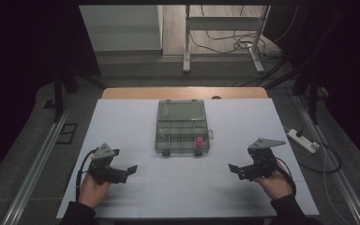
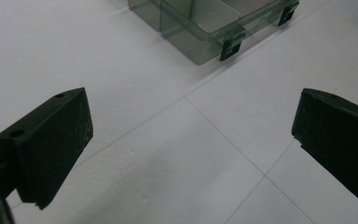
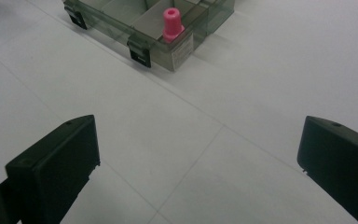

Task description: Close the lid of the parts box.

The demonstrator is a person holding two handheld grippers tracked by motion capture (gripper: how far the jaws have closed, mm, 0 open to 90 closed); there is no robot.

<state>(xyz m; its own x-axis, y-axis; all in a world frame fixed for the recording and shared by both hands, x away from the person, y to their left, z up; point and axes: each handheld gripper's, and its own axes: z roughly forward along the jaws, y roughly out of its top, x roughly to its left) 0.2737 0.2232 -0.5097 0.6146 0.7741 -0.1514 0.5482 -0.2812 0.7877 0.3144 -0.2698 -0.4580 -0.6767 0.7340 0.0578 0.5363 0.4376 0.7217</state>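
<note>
A: Where is the little pink plastic peg [image 1: 199,141] sitting?

B: It is standing up in the front right corner pocket of the see-through greenish plastic box [image 1: 183,146], whose lid is lying open at the back. The box is resting in the middle of the white table [image 1: 122,122].

A: What are the claws doing?

B: The left gripper [image 1: 132,168] is hanging over the table with its jaws wide apart, holding nothing. The right gripper [image 1: 232,167] is doing the same. Both are well apart from the box.

A: How should the person go on?

B: Probably the right gripper, being nearer, should be coming in slowly from above, straight over the peg, and missing the pocket walls.
</note>
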